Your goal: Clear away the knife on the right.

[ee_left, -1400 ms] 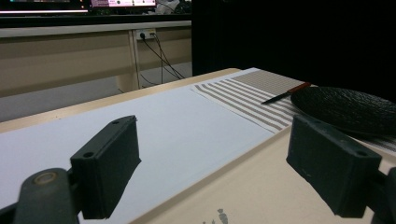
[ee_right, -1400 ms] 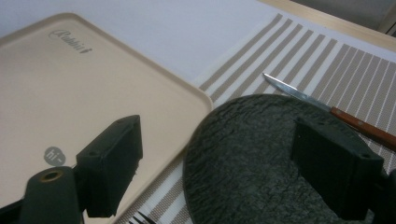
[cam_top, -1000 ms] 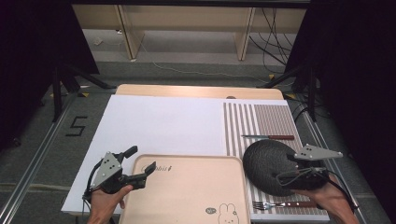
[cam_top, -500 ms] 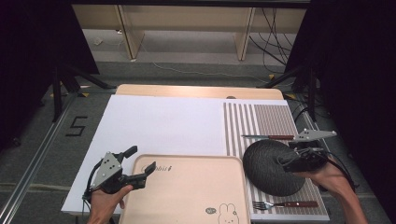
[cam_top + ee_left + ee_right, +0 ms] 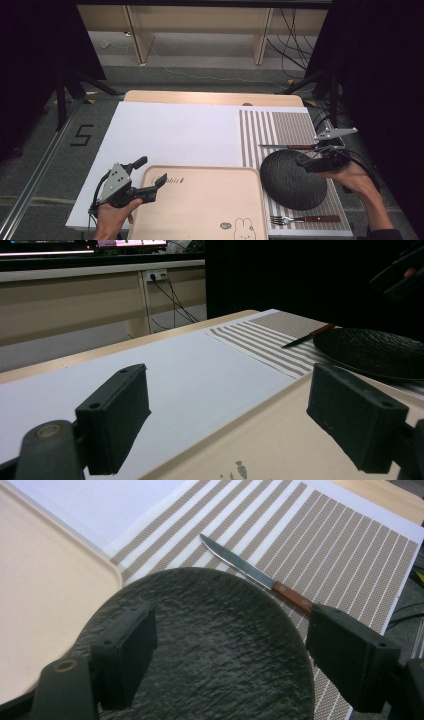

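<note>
We see the dark plate (image 5: 292, 179) lying on the striped placemat (image 5: 285, 127), just beside the tray (image 5: 200, 200). Our right gripper (image 5: 306, 163) hovers over its far rim, jaws apart; a careless closing could skid the round, rough, slate-like plate into the knife (image 5: 287, 146) behind it. Our left gripper (image 5: 150, 176) stands open over the smooth beige tray's corner.

The plate (image 5: 292, 179) lies right of the tray (image 5: 200, 205), knife (image 5: 287, 146) behind.
</note>
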The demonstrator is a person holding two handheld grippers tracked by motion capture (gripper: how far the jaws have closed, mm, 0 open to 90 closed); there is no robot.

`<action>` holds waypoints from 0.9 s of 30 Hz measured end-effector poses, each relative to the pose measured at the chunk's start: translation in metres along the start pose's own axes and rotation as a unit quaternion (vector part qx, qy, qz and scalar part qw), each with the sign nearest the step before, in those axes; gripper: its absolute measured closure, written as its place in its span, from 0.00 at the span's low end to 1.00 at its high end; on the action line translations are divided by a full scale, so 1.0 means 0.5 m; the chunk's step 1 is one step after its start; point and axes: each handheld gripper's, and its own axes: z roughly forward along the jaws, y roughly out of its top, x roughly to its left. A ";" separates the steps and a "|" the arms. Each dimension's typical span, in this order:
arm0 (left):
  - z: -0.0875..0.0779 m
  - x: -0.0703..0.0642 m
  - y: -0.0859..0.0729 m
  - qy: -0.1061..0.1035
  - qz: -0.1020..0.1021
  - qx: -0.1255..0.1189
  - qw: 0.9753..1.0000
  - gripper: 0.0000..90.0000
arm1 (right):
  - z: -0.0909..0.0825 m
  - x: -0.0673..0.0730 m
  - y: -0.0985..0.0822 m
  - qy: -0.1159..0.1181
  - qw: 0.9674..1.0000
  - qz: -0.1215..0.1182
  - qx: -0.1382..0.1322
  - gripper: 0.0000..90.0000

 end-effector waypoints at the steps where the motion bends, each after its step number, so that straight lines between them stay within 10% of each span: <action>1: 0.000 -0.001 -0.001 0.000 -0.003 0.000 1.000 0.18 | 0.002 -0.005 0.002 -0.003 1.000 -0.003 0.004 0.24; 27: 0.002 0.001 -0.001 -0.002 -0.002 -0.004 1.000 0.18 | 0.078 -0.099 0.044 -0.033 0.996 0.035 0.073 0.26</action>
